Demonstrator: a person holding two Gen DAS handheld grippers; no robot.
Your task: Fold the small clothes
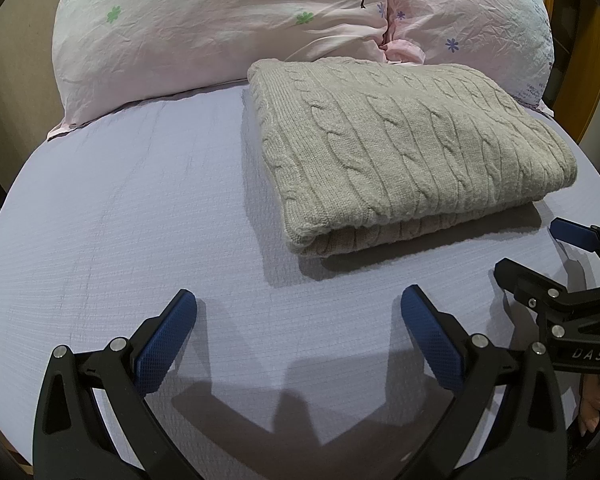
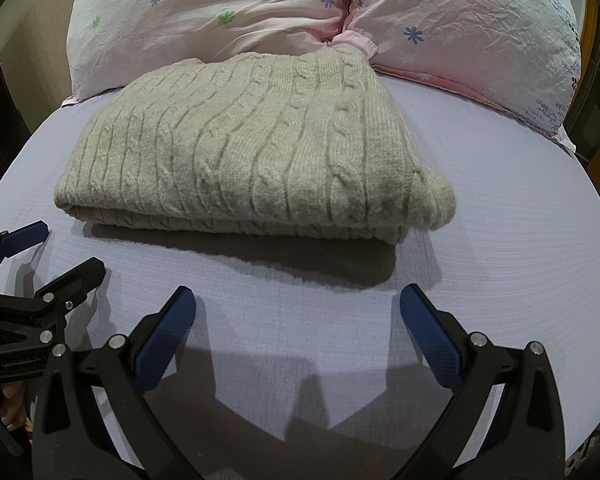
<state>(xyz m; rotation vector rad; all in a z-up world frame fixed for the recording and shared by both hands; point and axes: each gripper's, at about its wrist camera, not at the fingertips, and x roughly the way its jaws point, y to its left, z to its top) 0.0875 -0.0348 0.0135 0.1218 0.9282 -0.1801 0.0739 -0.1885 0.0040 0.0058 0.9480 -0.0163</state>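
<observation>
A beige cable-knit sweater (image 1: 400, 140) lies folded in a thick rectangle on the lavender bed sheet (image 1: 120, 208); it also shows in the right wrist view (image 2: 244, 148). My left gripper (image 1: 299, 304) is open and empty, hovering over bare sheet in front of the sweater's left corner. My right gripper (image 2: 297, 304) is open and empty, in front of the sweater's near edge. Each gripper shows at the edge of the other's view, the right one (image 1: 540, 256) and the left one (image 2: 60, 248), both with jaws apart.
Two pink floral pillows (image 1: 220, 32) lie across the head of the bed behind the sweater, also in the right wrist view (image 2: 460, 20). Wooden furniture (image 1: 596, 80) stands at the right bed edge. Lavender sheet (image 2: 500, 200) surrounds the sweater.
</observation>
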